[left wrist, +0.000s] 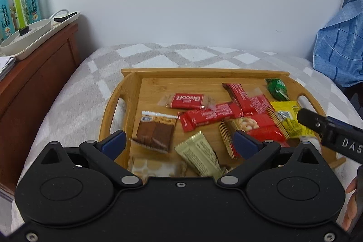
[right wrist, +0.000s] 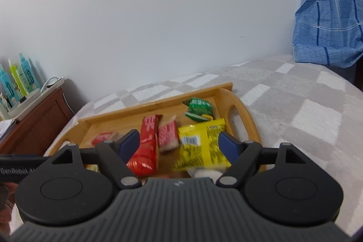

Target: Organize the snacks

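Observation:
A bamboo tray [left wrist: 127, 83] lies on the bed and holds several snack packs: a red Biscoff pack [left wrist: 187, 100], red bars [left wrist: 208, 116], a brown wafer pack [left wrist: 155, 132], a gold bar [left wrist: 199, 154], a yellow pack [left wrist: 287, 115] and a green candy [left wrist: 276, 88]. My left gripper [left wrist: 179, 140] is open and empty above the tray's near side. My right gripper [right wrist: 179, 143] is open and empty above the yellow pack [right wrist: 202, 146] and a red bar [right wrist: 147, 144]; the green candy [right wrist: 198, 108] lies beyond. The right gripper's body also shows in the left wrist view [left wrist: 333, 134].
The bed has a grey and white checked blanket [left wrist: 158, 56]. A wooden nightstand [left wrist: 38, 65] at left carries a white tray [left wrist: 34, 35] and spray bottles [left wrist: 19, 1]. Blue plaid cloth [right wrist: 329, 6] hangs at right. A white wall is behind.

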Available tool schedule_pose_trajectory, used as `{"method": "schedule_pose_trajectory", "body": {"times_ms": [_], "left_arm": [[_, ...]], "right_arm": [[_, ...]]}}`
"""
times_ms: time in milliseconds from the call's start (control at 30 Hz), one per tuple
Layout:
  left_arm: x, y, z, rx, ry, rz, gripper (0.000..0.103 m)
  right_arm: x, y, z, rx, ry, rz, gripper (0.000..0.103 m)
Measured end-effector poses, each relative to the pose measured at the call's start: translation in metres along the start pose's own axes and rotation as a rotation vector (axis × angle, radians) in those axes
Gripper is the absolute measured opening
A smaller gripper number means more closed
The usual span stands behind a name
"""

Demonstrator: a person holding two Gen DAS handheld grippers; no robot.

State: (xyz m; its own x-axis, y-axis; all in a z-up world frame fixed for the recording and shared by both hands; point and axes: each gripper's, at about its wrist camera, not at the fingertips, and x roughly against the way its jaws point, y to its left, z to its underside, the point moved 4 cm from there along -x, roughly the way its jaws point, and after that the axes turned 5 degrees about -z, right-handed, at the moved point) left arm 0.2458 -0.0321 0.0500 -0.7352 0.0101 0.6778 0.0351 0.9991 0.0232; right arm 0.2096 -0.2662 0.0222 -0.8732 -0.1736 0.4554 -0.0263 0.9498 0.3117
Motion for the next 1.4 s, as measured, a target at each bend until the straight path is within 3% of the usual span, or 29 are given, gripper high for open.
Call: {"method": "schedule_pose_trajectory", "body": {"times_ms": [667,1033,1267,1400], "left_arm": [[0.047,-0.009,0.064,-0.025,-0.004,0.001,0.102],[0.047,0.002,0.099,-0.012,0.016,-0.002,0.102],[0.036,0.003,0.120,-0.011,0.036,0.015,0.102],[0.033,0.004,0.125,-0.028,0.010,0.013,0.103]], "right_arm": [[0.069,-0.006,0.060,0.101,-0.023,0.049,0.094],[0.079,0.004,0.093,0.152,0.009,0.079,0.101],[0.074,0.004,0.108,0.186,0.042,0.140,0.103],[0.071,0.003,0.117,0.199,0.064,0.167,0.103]]}}
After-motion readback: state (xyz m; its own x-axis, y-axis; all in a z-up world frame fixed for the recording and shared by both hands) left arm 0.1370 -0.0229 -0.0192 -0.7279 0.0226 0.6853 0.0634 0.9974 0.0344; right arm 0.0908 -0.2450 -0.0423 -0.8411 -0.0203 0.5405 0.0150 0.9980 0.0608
